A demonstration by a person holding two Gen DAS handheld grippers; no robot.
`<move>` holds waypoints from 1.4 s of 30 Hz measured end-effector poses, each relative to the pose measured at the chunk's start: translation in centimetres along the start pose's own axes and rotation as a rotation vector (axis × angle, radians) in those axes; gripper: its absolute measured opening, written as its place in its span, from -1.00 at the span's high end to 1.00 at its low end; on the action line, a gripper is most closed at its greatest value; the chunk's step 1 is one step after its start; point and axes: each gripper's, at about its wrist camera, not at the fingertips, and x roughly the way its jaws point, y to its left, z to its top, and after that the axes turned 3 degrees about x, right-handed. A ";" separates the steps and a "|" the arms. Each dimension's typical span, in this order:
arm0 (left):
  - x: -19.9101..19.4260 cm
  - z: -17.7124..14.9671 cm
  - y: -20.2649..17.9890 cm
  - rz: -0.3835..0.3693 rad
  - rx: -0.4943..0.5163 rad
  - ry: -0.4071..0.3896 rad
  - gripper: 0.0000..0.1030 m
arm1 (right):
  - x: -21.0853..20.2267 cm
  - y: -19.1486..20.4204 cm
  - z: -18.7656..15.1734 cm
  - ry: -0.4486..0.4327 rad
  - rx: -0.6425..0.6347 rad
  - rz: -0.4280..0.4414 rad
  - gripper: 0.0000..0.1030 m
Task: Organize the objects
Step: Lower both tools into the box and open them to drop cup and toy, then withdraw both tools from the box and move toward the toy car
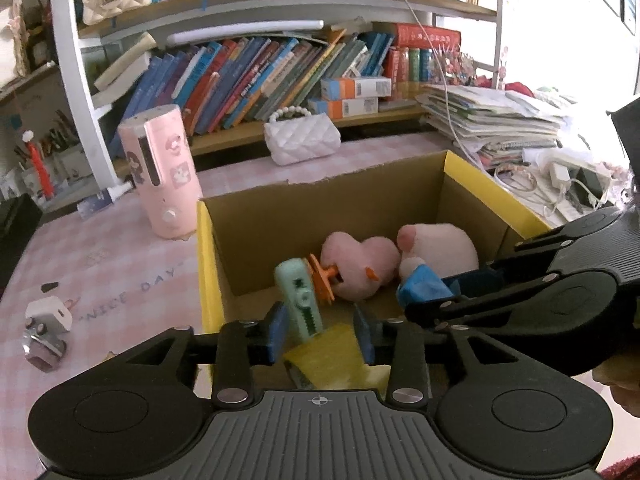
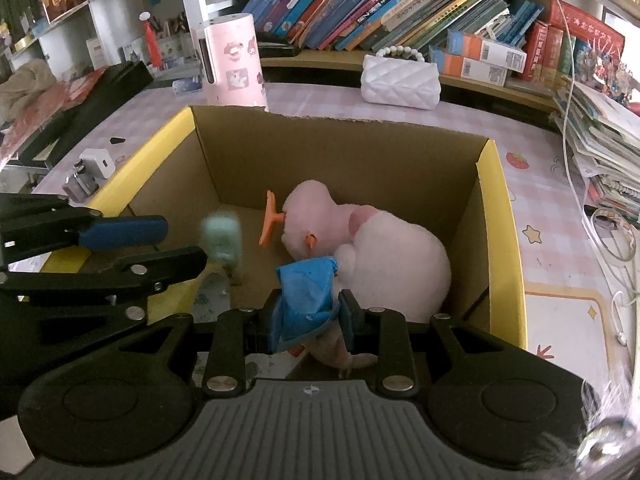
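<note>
Pink-checked counter (image 1: 100,264) below bookshelf: left tongs (image 1: 320,334) released over cardboard box (image 1: 328,196), green toy (image 1: 298,300) between pads; right tongs (image 2: 306,316) clenched on blue cloth (image 2: 306,292) inside box.

left tongs (image 1: 320,330) parted, right tongs (image 2: 307,316) clamped, both angled down

1. Home study or bedroom corner, not a lab.
2. Bookshelf (image 1: 256,76) crammed with leaning books.
3. Bench (image 1: 100,264) under a pink checked cloth.
4. Personal stuff around: quilted white purse (image 2: 400,80), pink cylinder gadget (image 1: 164,172), paper stack (image 1: 496,120).
</note>
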 end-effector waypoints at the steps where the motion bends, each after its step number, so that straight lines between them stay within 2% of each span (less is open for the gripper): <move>1: -0.3 0.0 0.1 0.002 -0.002 -0.008 0.16 | 0.0 0.0 0.0 -0.001 -0.001 0.000 0.47; 3: -0.7 0.0 0.2 0.013 -0.007 -0.023 -0.01 | 0.0 0.0 0.0 -0.001 0.000 -0.002 0.46; 9: -2.2 -0.3 0.6 0.026 -0.028 -0.056 -0.17 | 0.0 0.0 0.0 -0.006 0.005 -0.011 0.43; 11: -2.7 -0.3 0.7 0.030 -0.031 -0.068 -0.23 | -0.2 0.0 0.0 -0.018 0.016 -0.012 0.30; 13: -3.2 -0.5 0.8 0.029 -0.032 -0.080 -0.31 | -0.5 -0.1 0.0 -0.039 0.031 -0.014 0.05; 15: -3.8 -0.6 0.8 0.041 -0.032 -0.092 -0.40 | -1.0 -0.1 -0.1 -0.062 0.047 -0.025 -0.08; 21: -5.4 -1.1 1.3 0.050 -0.051 -0.123 -0.45 | -2.8 0.3 -0.8 -0.131 0.101 -0.037 -0.08; 31: -7.7 -2.7 1.9 0.035 -0.064 -0.154 -0.49 | -7.5 1.5 -2.9 -0.288 0.166 -0.154 -0.16; 42: -10.4 -6.1 3.2 -0.007 -0.062 -0.142 -0.53 | -10.0 3.9 -7.1 -0.295 0.269 -0.283 -0.18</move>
